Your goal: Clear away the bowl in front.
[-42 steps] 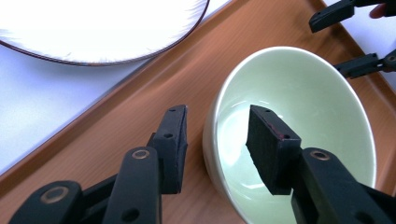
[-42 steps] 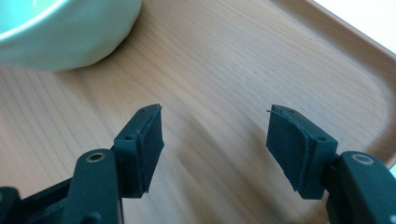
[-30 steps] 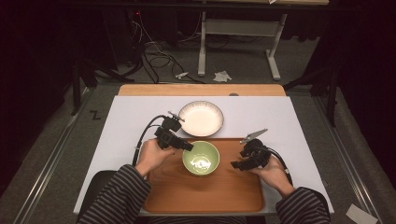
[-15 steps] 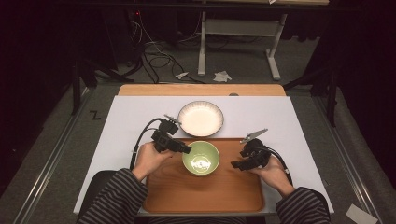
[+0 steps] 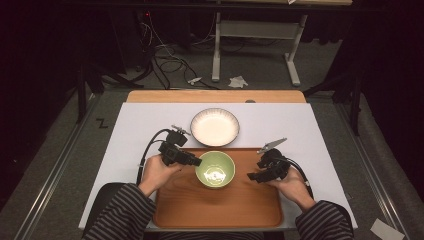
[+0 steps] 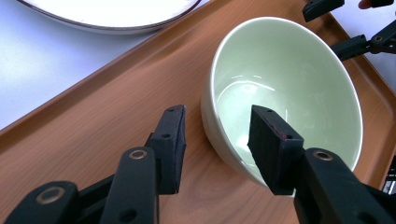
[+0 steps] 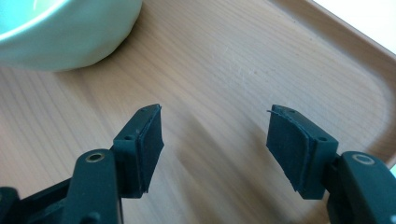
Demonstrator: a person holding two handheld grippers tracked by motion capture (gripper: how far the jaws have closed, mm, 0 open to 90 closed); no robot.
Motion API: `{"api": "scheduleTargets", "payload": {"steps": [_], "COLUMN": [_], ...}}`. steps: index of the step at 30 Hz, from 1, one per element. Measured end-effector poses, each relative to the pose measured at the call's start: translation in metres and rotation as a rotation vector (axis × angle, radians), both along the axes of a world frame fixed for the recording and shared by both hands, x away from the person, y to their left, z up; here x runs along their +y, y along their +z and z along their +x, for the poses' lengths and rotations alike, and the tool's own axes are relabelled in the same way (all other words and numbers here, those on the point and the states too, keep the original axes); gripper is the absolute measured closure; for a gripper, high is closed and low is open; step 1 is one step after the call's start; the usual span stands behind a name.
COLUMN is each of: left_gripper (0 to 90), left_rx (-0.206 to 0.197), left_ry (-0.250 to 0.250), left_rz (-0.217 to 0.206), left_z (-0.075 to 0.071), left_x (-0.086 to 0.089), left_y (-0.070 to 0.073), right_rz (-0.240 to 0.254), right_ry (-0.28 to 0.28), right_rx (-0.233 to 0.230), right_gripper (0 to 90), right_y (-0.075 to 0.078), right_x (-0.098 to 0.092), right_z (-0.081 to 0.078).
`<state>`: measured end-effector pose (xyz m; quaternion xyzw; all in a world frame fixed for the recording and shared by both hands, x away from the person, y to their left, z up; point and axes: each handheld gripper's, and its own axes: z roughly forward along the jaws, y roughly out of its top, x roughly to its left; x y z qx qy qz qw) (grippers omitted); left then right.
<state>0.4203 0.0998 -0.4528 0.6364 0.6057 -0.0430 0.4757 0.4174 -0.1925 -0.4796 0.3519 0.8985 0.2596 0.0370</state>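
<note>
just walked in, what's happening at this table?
A person works two handheld tongs over a wooden tray. The left tongs are open and straddle the near rim of the green bowl on the tray, one pad inside, one outside, not yet clamped. The right tongs hang open over bare tray beside the bowl. A white plate sits just beyond the tray.

Glossy green ceramic bowl (image 5: 215, 169), matt wooden tray (image 5: 220, 207)
</note>
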Motion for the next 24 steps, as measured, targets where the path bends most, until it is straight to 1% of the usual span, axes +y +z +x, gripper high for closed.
{"api": "scheduleTargets", "payload": {"steps": [2,3,9,10,11,12,14,18,22,24], "left_gripper": [56.2,55.9,55.4,55.4,55.3,55.3,55.2,55.4,55.4,55.5], "left_rx": [0.003,0.005,0.018,0.017,0.016,0.018,0.017,0.017,0.013,0.007], "left_ry": [0.001,0.009,0.027,0.03,0.03,0.033,0.029,0.022,0.026,0.023], "left_rz": [0.0,0.001,-0.017,-0.02,-0.022,-0.025,-0.025,-0.019,-0.021,-0.021], "left_z": [-0.0007,-0.0006,-0.0005,-0.0009,-0.0011,-0.0011,-0.0013,-0.0036,-0.005,-0.0061], "left_x": [0.0011,0.0026,0.0067,0.0067,0.007,0.007,0.0075,0.006,0.0048,0.0056], "left_y": [-0.001,-0.0026,-0.0053,-0.0055,-0.0057,-0.0057,-0.006,-0.0068,-0.0073,-0.0069], "right_rz": [-0.001,-0.013,-0.001,-0.001,-0.009,-0.01,-0.014,-0.005,-0.006,-0.001], "right_ry": [0.003,0.02,0.001,0.003,0.02,0.021,0.022,0.016,0.021,0.009], "right_rx": [-0.001,-0.012,0.002,0.0,-0.011,-0.01,-0.012,-0.005,-0.01,-0.004], "right_gripper": [37.5,37.5,37.5,37.5,37.5,37.5,37.5,37.5,37.5,37.5], "right_y": [-0.0001,-0.0006,0.0001,0.0,-0.0004,-0.0005,-0.0005,-0.0002,-0.0005,-0.0001], "right_x": [-0.0001,-0.0007,0.0,-0.0001,-0.0006,-0.0005,-0.0007,-0.0007,-0.0008,-0.0004], "right_z": [0.0002,0.0011,0.0,0.0001,0.0009,0.0009,0.001,0.0007,0.001,0.0003]}}
